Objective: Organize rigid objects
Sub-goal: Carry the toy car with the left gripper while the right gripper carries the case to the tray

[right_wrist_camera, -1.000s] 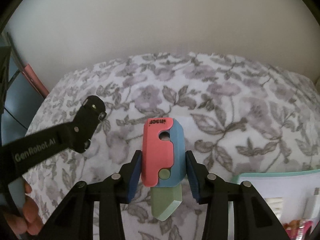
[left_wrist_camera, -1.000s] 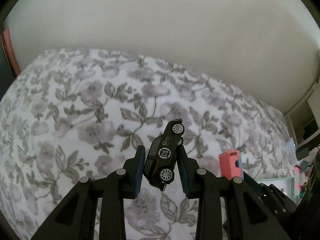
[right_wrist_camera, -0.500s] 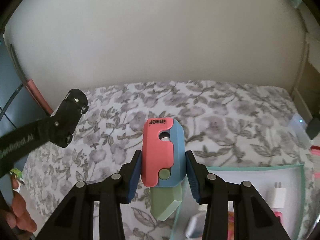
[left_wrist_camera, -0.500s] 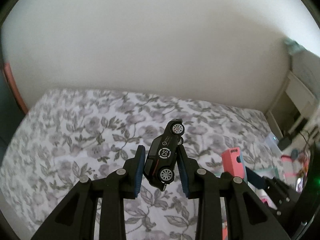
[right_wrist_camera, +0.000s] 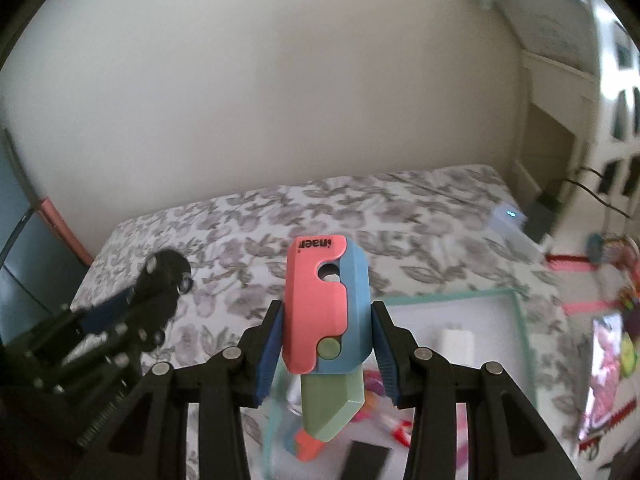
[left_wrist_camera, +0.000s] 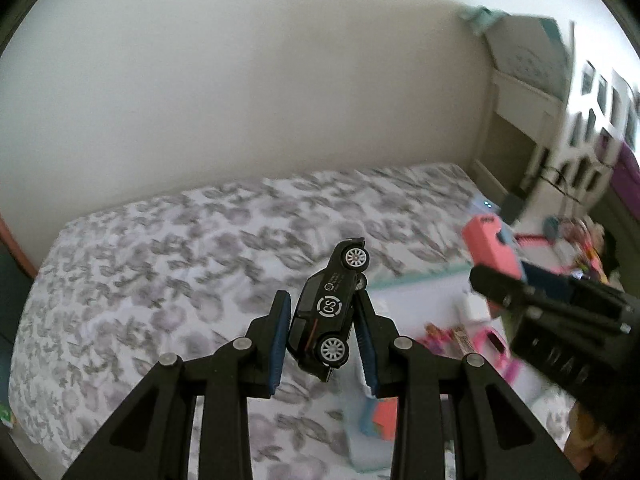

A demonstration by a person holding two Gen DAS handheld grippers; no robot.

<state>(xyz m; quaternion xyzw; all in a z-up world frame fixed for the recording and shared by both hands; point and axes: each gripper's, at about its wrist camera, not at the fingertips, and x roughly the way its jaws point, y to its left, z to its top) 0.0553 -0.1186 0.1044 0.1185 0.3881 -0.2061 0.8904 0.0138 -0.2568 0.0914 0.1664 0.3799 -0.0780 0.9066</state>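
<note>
while the left gripper (left_wrist_camera: pixel 320 330) sits low in the centre of its own view, its blue-padded fingers (left_wrist_camera: pixel 279 336) are clamped on a black toy car (left_wrist_camera: pixel 328 312), which is tilted nose-up toward the upper right, one side with a white "cs" ring and two silver wheels facing the camera. behind it, across the middle of the frame, stretches a bed cover (left_wrist_camera: pixel 160 280) printed with grey flowers, blurred here, and a plain white wall (left_wrist_camera: pixel 240 80) fills the upper half. at the right edge of that frame the right gripper (left_wrist_camera: pixel 496 276) reaches in from the lower right, with a pink part of its load showing above its dark fingers.

seen from the right wrist, the right gripper (right_wrist_camera: pixel 326 344) is closed on a pink, blue and green folding toy (right_wrist_camera: pixel 324 320), held upright in the centre of the frame, its pink half on the left, blue half on the right and a green wedge hanging below the pads. under and to the right of it lies a white tray with a mint-green rim (right_wrist_camera: pixel 452 297) resting on the bed cover, holding a white block (right_wrist_camera: pixel 458 342) and some small colourful items too blurred to name. the left gripper and its car appear dark and blurred at the left of this frame (right_wrist_camera: pixel 160 292). more bright clutter sits at the far right edge.
</note>
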